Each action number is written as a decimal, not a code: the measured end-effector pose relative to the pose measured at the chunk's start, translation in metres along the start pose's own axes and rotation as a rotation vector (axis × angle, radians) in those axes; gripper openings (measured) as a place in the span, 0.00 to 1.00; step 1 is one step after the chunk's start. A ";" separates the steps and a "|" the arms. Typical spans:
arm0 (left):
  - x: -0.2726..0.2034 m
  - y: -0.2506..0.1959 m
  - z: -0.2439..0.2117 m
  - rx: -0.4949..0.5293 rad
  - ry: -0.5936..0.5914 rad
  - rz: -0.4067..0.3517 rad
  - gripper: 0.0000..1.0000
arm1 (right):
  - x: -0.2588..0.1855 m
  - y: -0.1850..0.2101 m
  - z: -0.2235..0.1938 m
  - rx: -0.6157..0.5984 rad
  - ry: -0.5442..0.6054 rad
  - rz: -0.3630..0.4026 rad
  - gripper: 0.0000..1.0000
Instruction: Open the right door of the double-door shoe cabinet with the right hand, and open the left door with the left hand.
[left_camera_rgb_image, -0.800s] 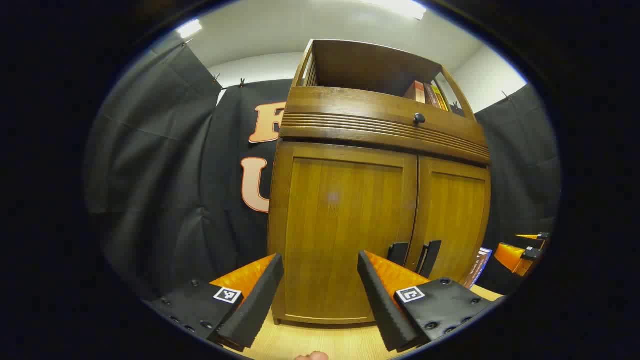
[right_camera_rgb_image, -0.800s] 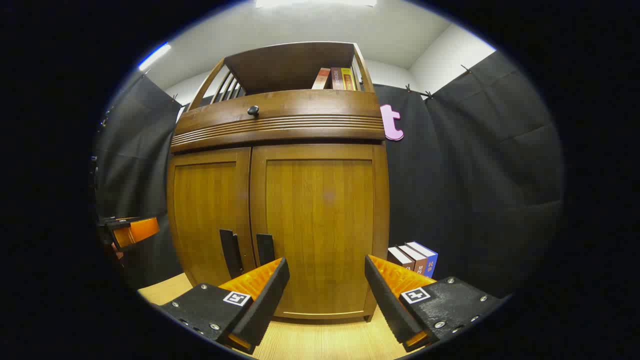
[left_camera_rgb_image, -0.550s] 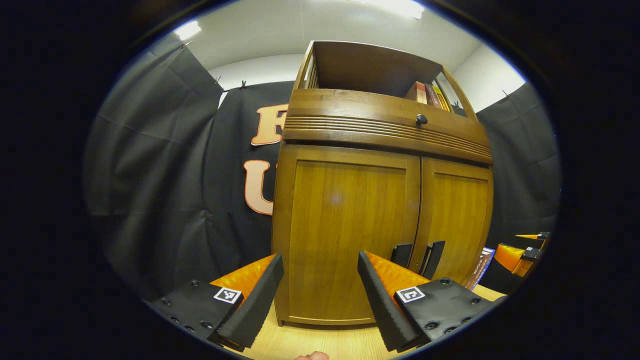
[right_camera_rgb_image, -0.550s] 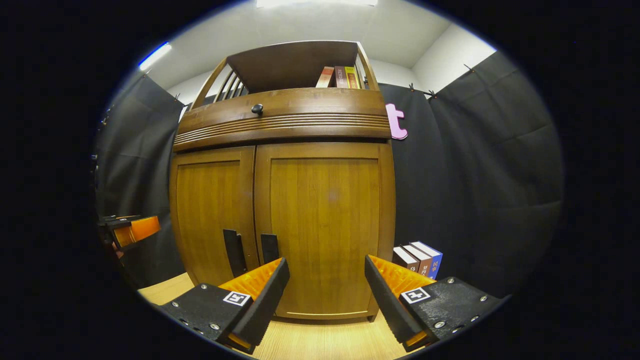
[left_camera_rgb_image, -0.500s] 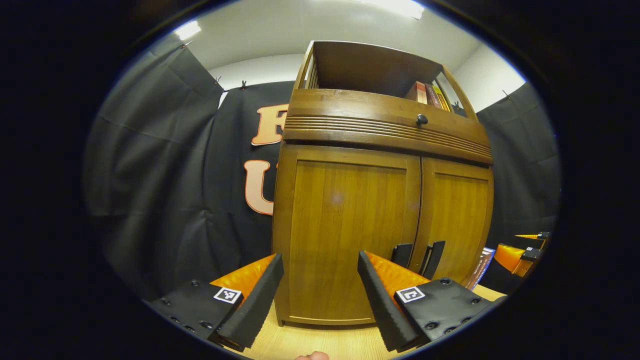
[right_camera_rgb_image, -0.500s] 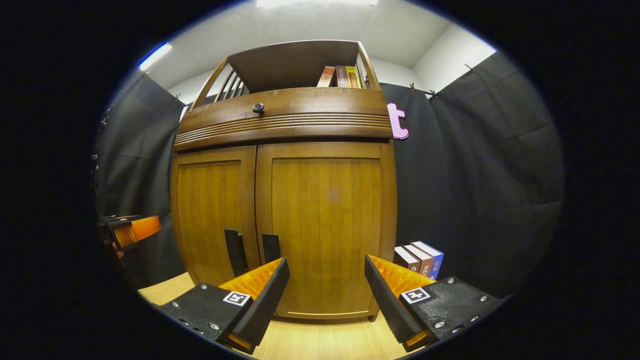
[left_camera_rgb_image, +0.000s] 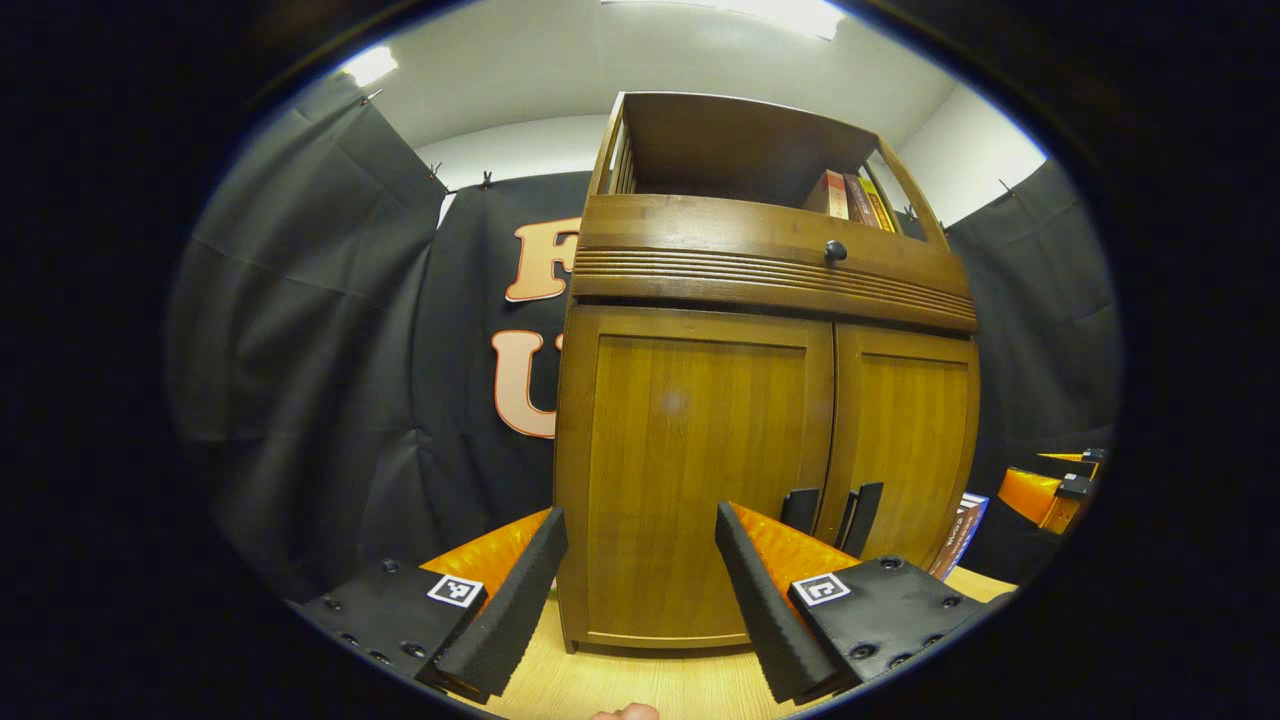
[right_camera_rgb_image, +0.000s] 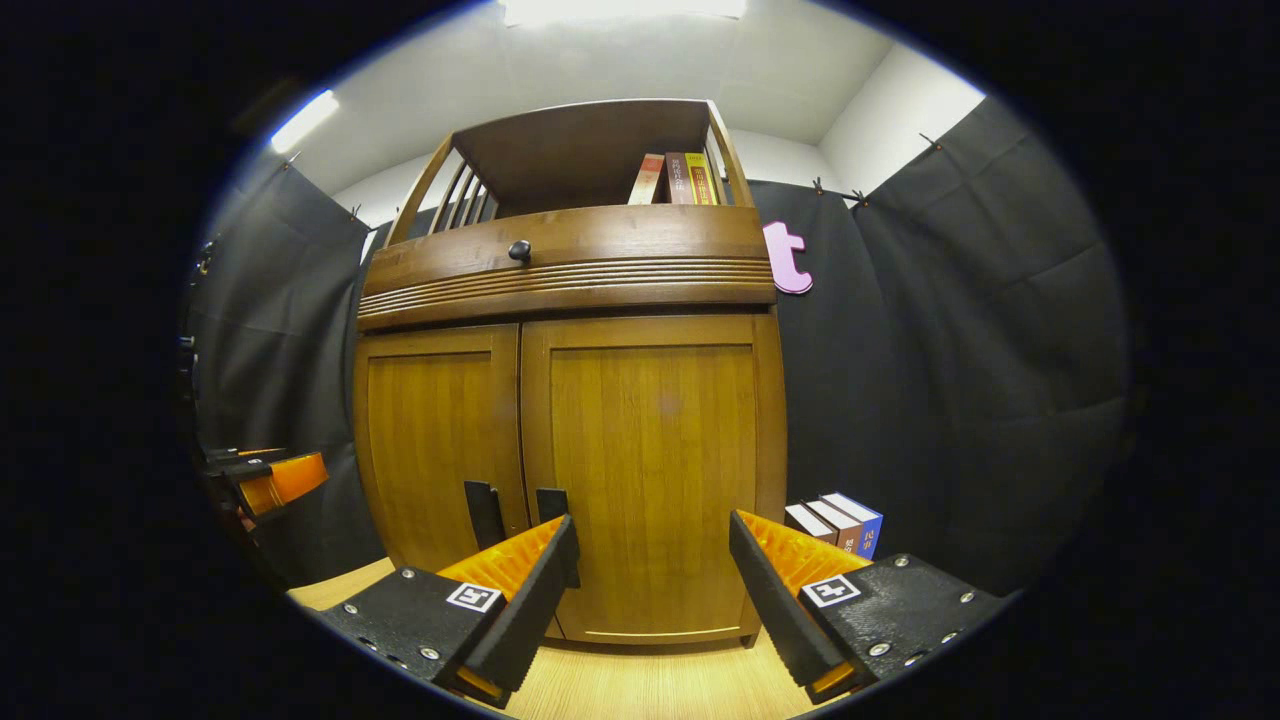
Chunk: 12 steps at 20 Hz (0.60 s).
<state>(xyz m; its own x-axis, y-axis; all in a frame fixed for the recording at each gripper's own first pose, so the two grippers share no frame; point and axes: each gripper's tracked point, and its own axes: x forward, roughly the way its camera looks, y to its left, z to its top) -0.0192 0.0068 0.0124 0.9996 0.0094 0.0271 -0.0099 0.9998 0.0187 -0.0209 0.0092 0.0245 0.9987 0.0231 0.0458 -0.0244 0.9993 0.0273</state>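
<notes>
Left gripper view: the left gripper (left_camera_rgb_image: 640, 590) is hanging with jaws spread wide and nothing in them, facing the shoe cabinet (left_camera_rgb_image: 760, 420) sitting on the desk (left_camera_rgb_image: 640, 685). The left door (left_camera_rgb_image: 695, 470) and right door (left_camera_rgb_image: 905, 450) are both sitting shut. Books (left_camera_rgb_image: 850, 195) are standing in the open top shelf (left_camera_rgb_image: 740, 150), and more books (left_camera_rgb_image: 962, 530) are leaning by the cabinet's right side.

Right gripper view: the right gripper (right_camera_rgb_image: 650, 585) is also gaping open and empty, in front of the right door (right_camera_rgb_image: 650, 470), with its handle (right_camera_rgb_image: 550, 505) just beside one finger (right_camera_rgb_image: 525, 610). The other gripper (right_camera_rgb_image: 270, 480) is showing far left.
</notes>
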 end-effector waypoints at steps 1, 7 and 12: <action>-0.002 -0.001 0.000 0.003 0.000 -0.005 0.96 | -0.002 0.000 0.000 0.000 -0.002 0.000 0.94; -0.013 -0.004 -0.002 0.017 0.006 -0.016 0.94 | -0.015 -0.009 0.009 0.000 -0.014 -0.023 0.94; -0.025 -0.002 0.003 0.013 -0.001 -0.016 0.98 | -0.021 -0.013 0.012 -0.046 -0.020 -0.011 0.94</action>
<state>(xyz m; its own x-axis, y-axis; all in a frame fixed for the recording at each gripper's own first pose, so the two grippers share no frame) -0.0444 0.0048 0.0142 0.9996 -0.0065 0.0277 0.0056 0.9995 0.0321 -0.0417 -0.0049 0.0357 0.9977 0.0121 0.0660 -0.0109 0.9998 -0.0176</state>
